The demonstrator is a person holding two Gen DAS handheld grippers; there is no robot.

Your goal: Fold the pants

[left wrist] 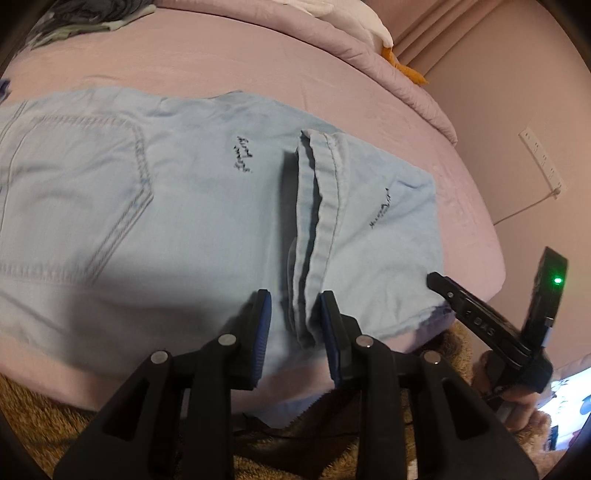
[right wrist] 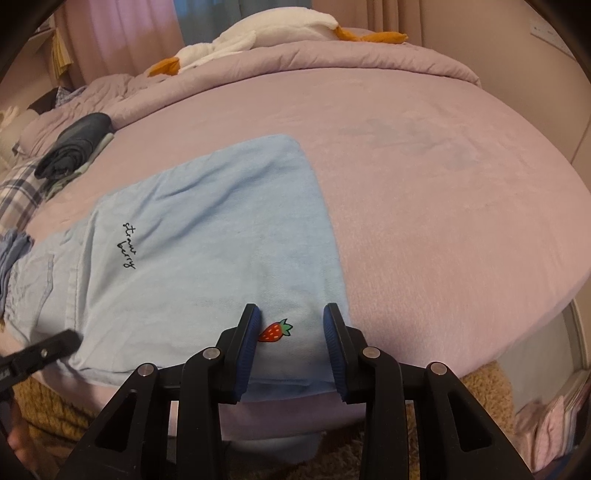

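Light blue pants (left wrist: pixel 155 206) lying folded at the near edge of the bed (left wrist: pixel 258 62), legs doubled over the seat. Left gripper (left wrist: pixel 295 325) low over the pants, jaws spread either side of the raised hem (left wrist: pixel 321 206), not pinching it. Right gripper (right wrist: pixel 291 336) at the near edge too, jaws spread around a strawberry patch (right wrist: pixel 275 331) seen only in the right view. Back pocket (left wrist: pixel 74 199) seen clearly only in the left view. Stuffed goose (right wrist: pixel 258 33) and dark clothes (right wrist: pixel 74 144) toward the far and left edges.
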